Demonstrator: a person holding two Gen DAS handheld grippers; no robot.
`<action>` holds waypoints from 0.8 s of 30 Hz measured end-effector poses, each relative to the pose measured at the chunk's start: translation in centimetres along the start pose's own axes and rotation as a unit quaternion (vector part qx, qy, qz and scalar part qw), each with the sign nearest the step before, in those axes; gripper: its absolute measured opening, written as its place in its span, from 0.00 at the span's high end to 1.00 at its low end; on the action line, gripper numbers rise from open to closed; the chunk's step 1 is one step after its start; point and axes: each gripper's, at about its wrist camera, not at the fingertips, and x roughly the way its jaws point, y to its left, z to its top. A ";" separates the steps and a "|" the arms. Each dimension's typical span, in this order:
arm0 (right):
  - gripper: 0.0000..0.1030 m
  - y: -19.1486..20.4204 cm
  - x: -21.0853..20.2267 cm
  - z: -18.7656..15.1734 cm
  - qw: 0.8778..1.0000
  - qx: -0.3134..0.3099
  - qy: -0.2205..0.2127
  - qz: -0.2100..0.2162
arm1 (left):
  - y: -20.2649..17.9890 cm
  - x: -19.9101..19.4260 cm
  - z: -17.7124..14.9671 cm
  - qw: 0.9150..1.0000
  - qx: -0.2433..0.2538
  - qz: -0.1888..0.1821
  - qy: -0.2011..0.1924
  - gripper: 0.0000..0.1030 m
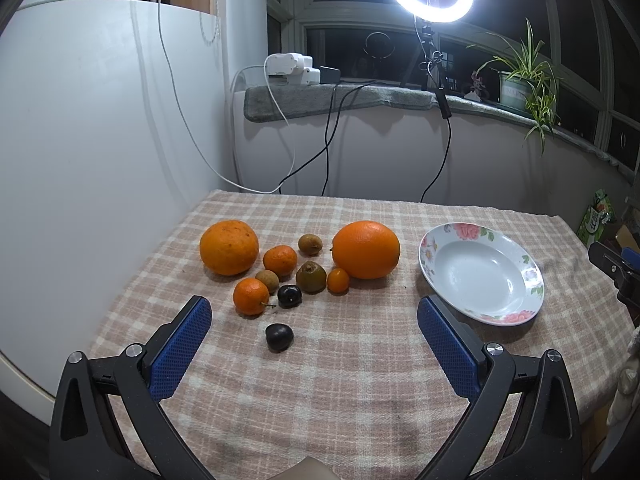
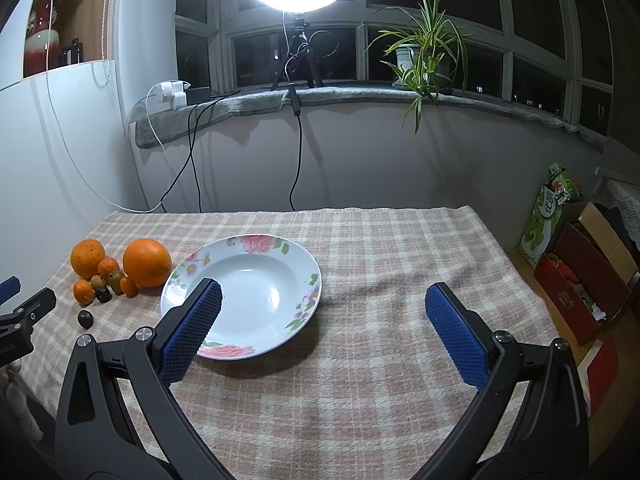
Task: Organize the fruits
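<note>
Both hand-held grippers spread wide, empty, low over the checked tabletop (image 2: 360, 360)

Left hand-held gripper (image 1: 314, 312) faces the fruit cluster (image 1: 296, 264); right hand-held gripper (image 2: 323, 298) faces the floral plate (image 2: 248, 300); plate empty, right of the fruit; two large oranges, small citrus, brownish and dark fruits; one dark fruit (image 1: 279, 337) apart, nearest.
</note>
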 end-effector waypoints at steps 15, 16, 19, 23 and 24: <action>0.00 0.2 0.0 -0.1 1.000 0.000 0.001 0.002 | -0.1 0.0 -0.1 1.000 -0.003 -0.001 0.001 0.01; 0.00 0.1 0.0 -0.1 1.000 0.000 0.001 0.002 | 0.0 0.0 -0.1 1.000 -0.003 -0.001 0.001 0.01; 0.00 0.5 0.1 -0.1 1.000 -0.001 0.003 0.004 | 0.0 0.2 -0.1 1.000 -0.004 -0.001 0.003 0.01; 0.00 0.7 0.3 -0.1 1.000 -0.003 0.007 0.007 | 0.2 0.4 -0.2 1.000 -0.005 -0.001 0.005 0.01; 0.00 0.8 0.4 -0.1 1.000 -0.003 0.008 0.008 | 0.2 0.5 -0.2 1.000 -0.005 -0.001 0.005 0.01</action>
